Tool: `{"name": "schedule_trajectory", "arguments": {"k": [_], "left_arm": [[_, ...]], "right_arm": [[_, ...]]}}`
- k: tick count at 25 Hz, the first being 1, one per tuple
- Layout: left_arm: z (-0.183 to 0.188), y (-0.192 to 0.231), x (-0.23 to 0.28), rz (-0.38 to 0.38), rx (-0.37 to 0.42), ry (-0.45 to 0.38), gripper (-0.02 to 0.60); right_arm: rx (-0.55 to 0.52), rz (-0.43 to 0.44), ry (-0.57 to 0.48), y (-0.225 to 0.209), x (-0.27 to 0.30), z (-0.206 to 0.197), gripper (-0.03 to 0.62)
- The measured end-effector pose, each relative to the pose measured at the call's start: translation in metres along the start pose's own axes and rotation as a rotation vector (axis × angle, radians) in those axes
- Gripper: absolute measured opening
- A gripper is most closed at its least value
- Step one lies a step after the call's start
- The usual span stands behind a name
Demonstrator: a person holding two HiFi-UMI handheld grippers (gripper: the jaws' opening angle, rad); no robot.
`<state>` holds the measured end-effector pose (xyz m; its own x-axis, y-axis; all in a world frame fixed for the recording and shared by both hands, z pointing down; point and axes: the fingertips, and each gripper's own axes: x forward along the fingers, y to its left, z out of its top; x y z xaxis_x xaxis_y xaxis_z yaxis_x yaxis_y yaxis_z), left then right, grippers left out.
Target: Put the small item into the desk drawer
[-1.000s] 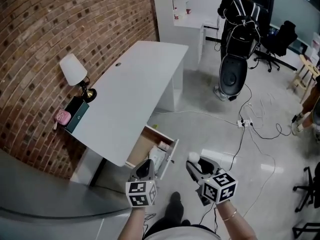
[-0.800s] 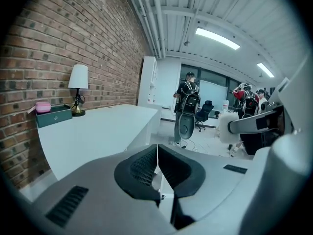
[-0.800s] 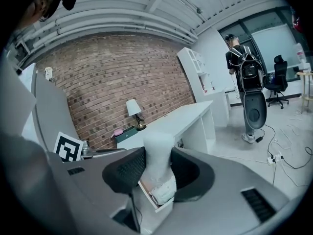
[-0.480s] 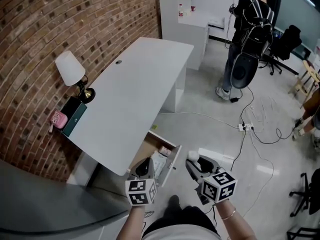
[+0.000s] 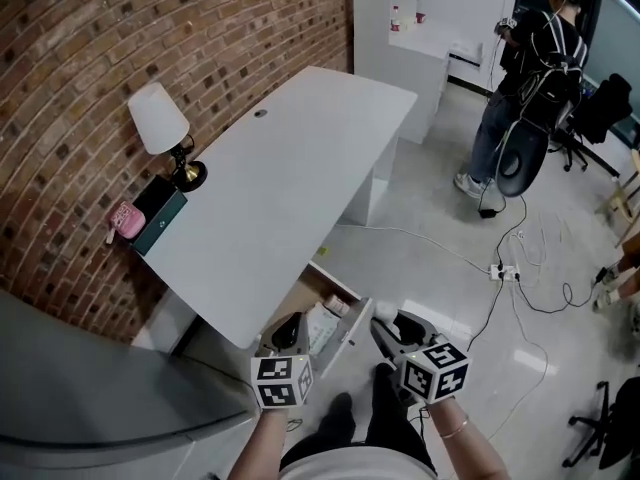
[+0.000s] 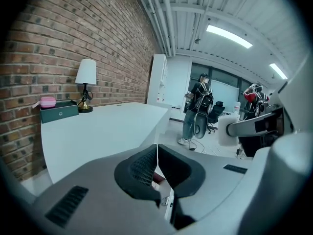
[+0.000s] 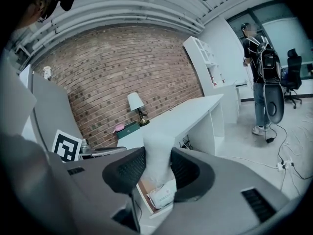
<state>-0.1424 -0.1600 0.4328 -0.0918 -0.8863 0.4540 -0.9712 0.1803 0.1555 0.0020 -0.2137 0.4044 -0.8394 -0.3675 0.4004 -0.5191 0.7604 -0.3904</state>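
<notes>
My right gripper (image 5: 389, 325) is shut on a small white cylindrical item (image 5: 386, 312), which stands upright between the pads (image 7: 157, 153). It hovers just right of the open desk drawer (image 5: 353, 329). The drawer hangs under the near end of the white desk (image 5: 290, 188) and holds a white packet (image 5: 318, 326) and a few small things. That packet (image 7: 164, 196) shows below the held item in the right gripper view. My left gripper (image 5: 286, 332) is shut with nothing in it, its tips meeting (image 6: 156, 155), over the drawer's left side.
On the desk's left corner stand a white-shaded lamp (image 5: 165, 128), a dark green box (image 5: 158, 216) and a pink thing (image 5: 125, 220). The brick wall (image 5: 120, 58) runs along the left. Cables and a power strip (image 5: 502, 271) lie on the floor; a person with a backpack (image 5: 535, 78) stands far right.
The head view has shifted, so the desk sits further right in frame. The person with the backpack has moved away to the right. Both grippers keep their pose and the right one its grip.
</notes>
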Motion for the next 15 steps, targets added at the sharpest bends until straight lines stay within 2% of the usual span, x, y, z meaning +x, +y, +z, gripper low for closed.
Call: {"name": "schedule_trajectory", "arguments": {"k": [4,15], "left_arm": [[0.001,0.009,0.011,0.076,-0.046,-0.011,0.026],[-0.014,0.031,0.029,0.325,-0.203,-0.025,0.026]], "right_arm": [[-0.03,0.073,0.051,-0.013,0.025,0.005,0.169],[-0.16,0.307,0.271,-0.036,0.104,-0.002,0.169]]}}
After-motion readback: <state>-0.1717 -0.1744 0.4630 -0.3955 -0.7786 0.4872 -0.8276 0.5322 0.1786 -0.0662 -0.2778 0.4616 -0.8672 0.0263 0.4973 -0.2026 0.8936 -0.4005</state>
